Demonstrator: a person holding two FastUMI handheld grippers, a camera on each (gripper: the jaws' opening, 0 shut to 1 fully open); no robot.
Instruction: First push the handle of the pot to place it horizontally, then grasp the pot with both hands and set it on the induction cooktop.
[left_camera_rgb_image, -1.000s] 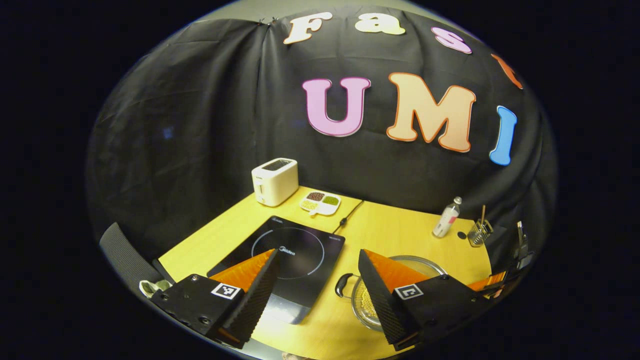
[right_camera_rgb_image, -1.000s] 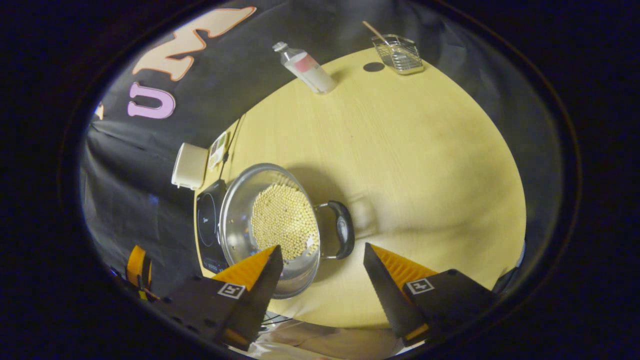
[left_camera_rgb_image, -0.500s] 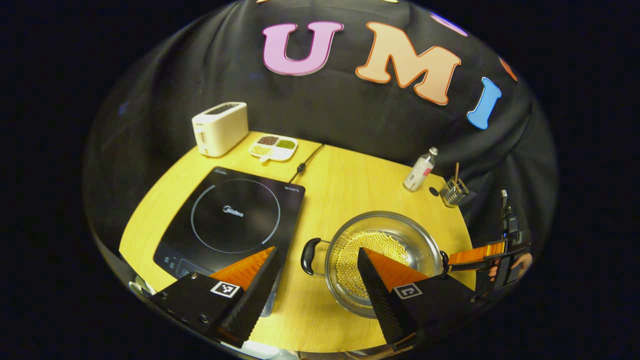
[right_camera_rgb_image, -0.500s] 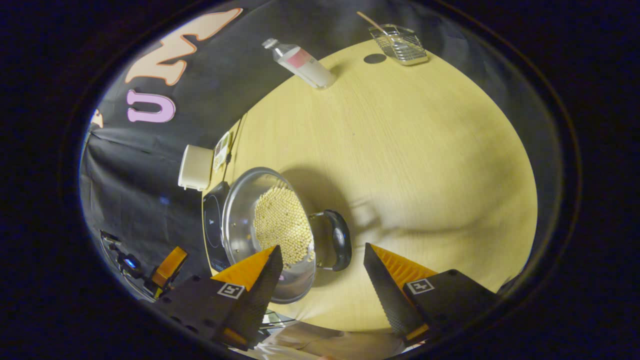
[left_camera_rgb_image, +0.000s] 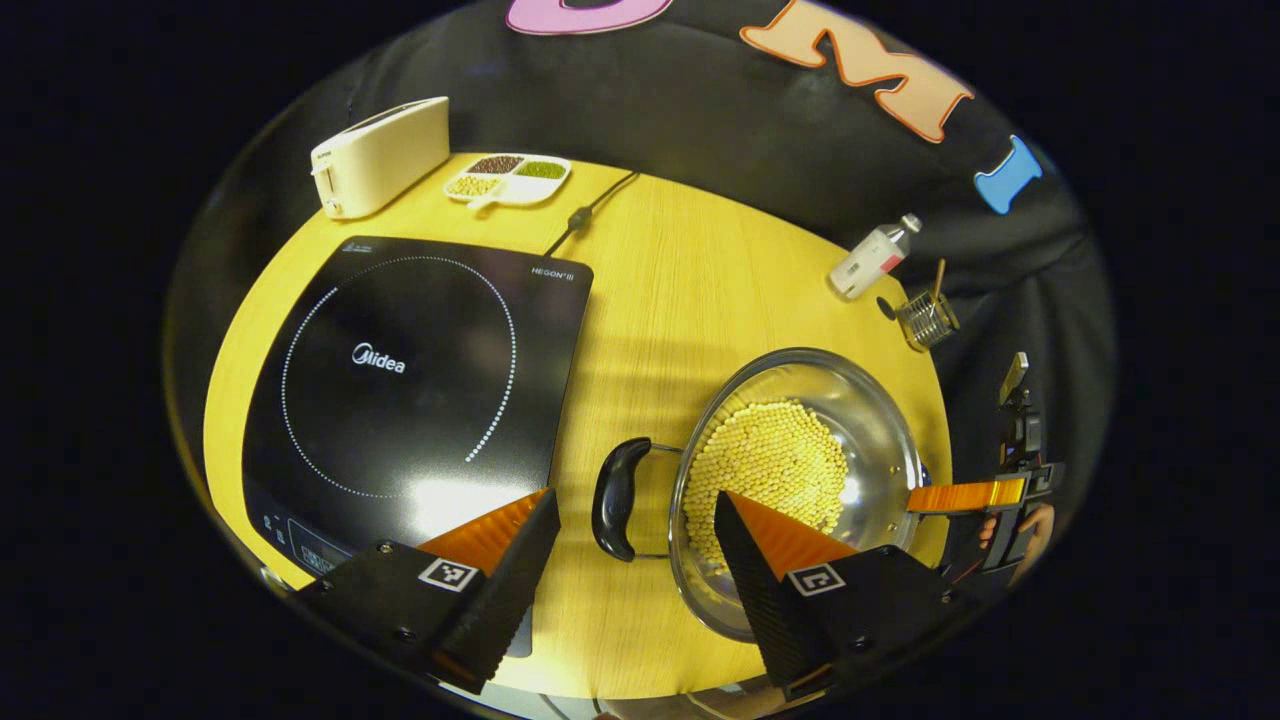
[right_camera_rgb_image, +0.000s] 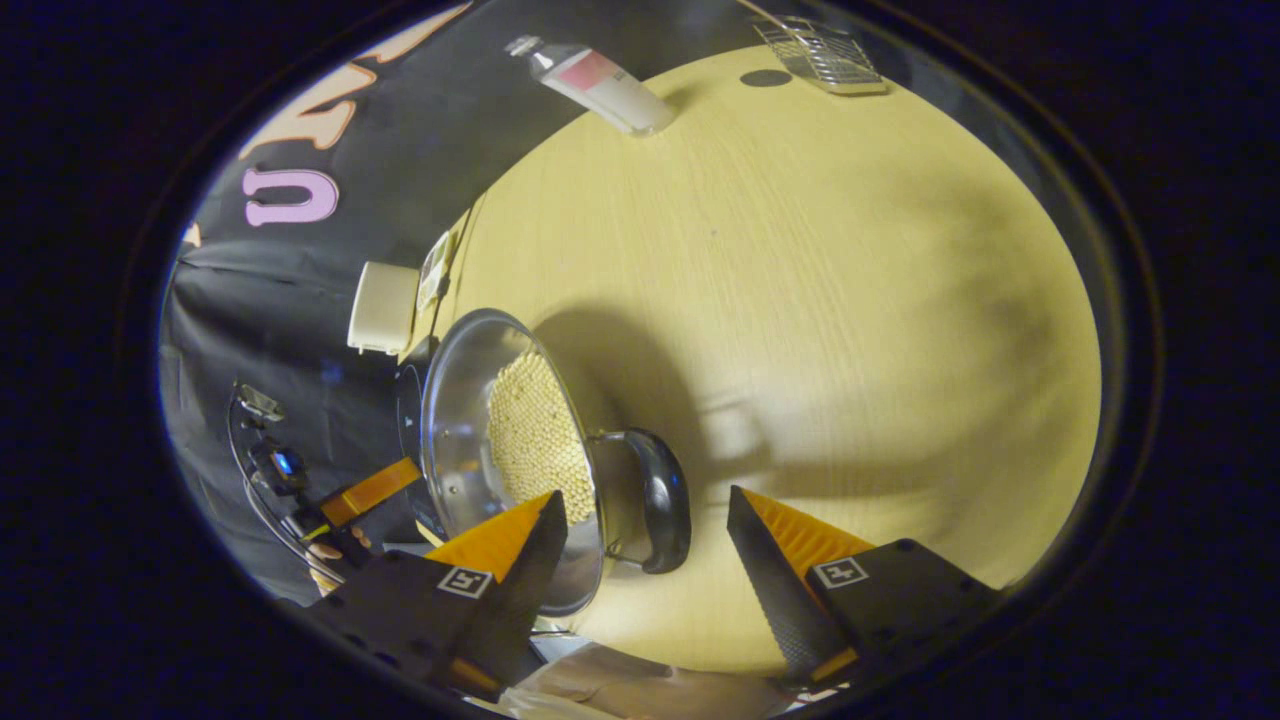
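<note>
Pot (left_camera_rgb_image: 800, 470): round, shiny steel, holding pale yellow beans, standing on the wooden table (left_camera_rgb_image: 670, 280) near its front edge, just right of the cooktop (left_camera_rgb_image: 400, 370), a flat glossy black slab. Two curved black loop handles, one each side. Left gripper (left_camera_rgb_image: 635, 530): fingers spread, empty, left handle (left_camera_rgb_image: 615, 498) between them just ahead. Right gripper (right_camera_rgb_image: 645, 530): fingers spread, empty, right handle (right_camera_rgb_image: 660, 500) between them, equally near.

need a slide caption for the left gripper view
Open left gripper straddles the near pot handle of the bean-filled pot, beside the induction cooktop.
</note>
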